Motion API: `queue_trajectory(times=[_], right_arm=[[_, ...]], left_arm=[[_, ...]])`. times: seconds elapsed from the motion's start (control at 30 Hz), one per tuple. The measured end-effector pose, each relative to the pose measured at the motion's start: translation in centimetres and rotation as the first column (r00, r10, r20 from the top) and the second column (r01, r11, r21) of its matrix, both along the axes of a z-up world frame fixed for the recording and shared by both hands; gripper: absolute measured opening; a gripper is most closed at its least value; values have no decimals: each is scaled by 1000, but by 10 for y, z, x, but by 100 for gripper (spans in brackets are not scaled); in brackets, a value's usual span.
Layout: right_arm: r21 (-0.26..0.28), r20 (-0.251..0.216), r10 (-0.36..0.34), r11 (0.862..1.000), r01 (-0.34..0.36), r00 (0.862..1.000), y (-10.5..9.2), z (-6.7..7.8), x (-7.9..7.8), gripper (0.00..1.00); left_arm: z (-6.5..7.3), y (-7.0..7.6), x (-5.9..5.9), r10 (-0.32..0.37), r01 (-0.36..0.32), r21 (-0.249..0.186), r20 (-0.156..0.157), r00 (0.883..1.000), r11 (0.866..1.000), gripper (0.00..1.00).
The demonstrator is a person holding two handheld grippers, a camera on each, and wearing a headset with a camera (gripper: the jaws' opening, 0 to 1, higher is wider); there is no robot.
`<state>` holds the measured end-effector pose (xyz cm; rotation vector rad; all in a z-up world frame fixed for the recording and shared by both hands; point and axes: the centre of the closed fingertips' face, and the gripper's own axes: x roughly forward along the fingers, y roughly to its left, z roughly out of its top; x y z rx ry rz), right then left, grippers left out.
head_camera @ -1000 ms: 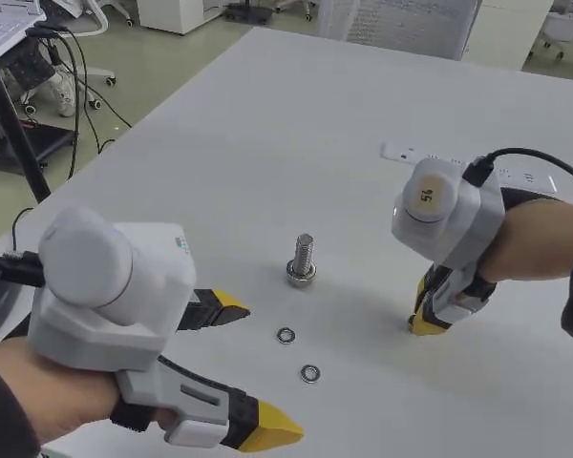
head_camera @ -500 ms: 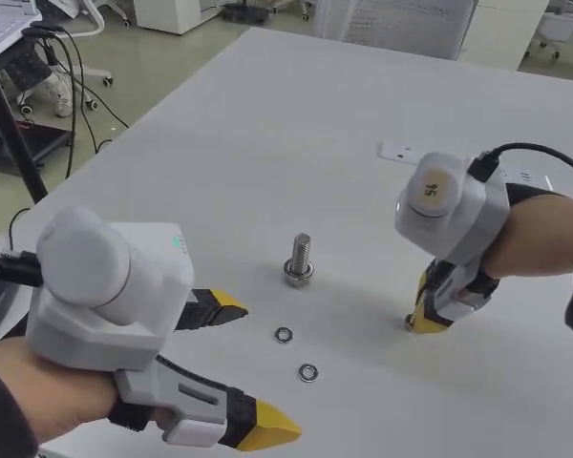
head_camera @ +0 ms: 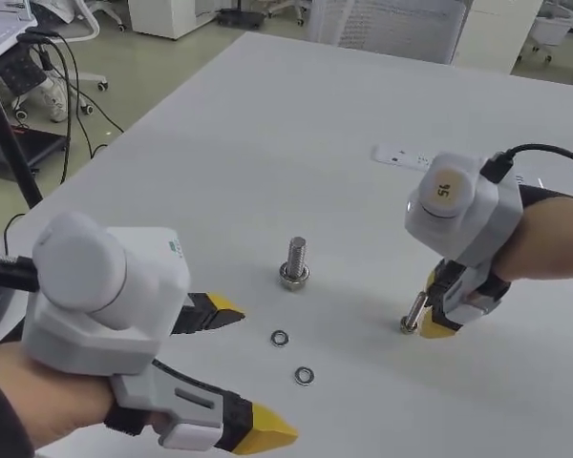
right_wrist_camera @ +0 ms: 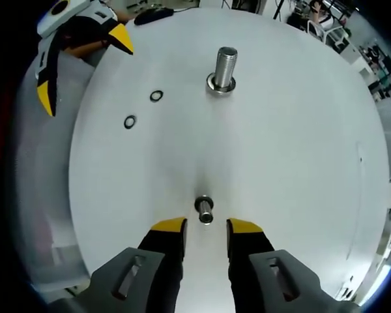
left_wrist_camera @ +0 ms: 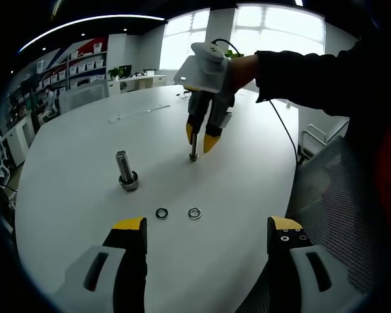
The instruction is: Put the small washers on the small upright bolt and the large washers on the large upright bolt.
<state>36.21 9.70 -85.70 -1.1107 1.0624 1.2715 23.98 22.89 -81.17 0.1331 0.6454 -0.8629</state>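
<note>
The large bolt (head_camera: 295, 264) stands upright mid-table with a wider ring at its base; it also appears as the large bolt (left_wrist_camera: 125, 173) and the large bolt (right_wrist_camera: 224, 68). Two small washers (head_camera: 280, 338) (head_camera: 305, 376) lie flat just in front of it. The small bolt (right_wrist_camera: 204, 208) stands upright just beyond the tips of my right gripper (right_wrist_camera: 206, 226), whose jaws are slightly apart and hold nothing. From the head view, that small bolt (head_camera: 413, 313) is beside the right gripper (head_camera: 437, 320). My left gripper (left_wrist_camera: 207, 228) is wide open and empty, near the washers (left_wrist_camera: 161, 213) (left_wrist_camera: 195, 213).
A white table (head_camera: 267, 162) carries everything. A flat white strip (head_camera: 401, 157) lies at the far right. A cable (head_camera: 544, 157) runs from the right gripper. Off the table's left edge are a stand and cables (head_camera: 38, 105) on the floor.
The right gripper has drawn back from the small bolt, which now stands free at its tips; before, the bolt was hidden by the jaws. The left gripper stays put.
</note>
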Motion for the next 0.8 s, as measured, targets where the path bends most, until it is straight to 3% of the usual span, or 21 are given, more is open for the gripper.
queue_trajectory(times=[0.5,0.8], right_arm=[[-5,-9,-33,999,33,999,-17,-1,-3,27],[-1,-16,-41,999,41,999,-20,-2,-17,27]], left_arm=[[1,0,3,-9,9,3,2,1000,1000,75],[1,0,5,-12,12,4,8,1000,1000,75]])
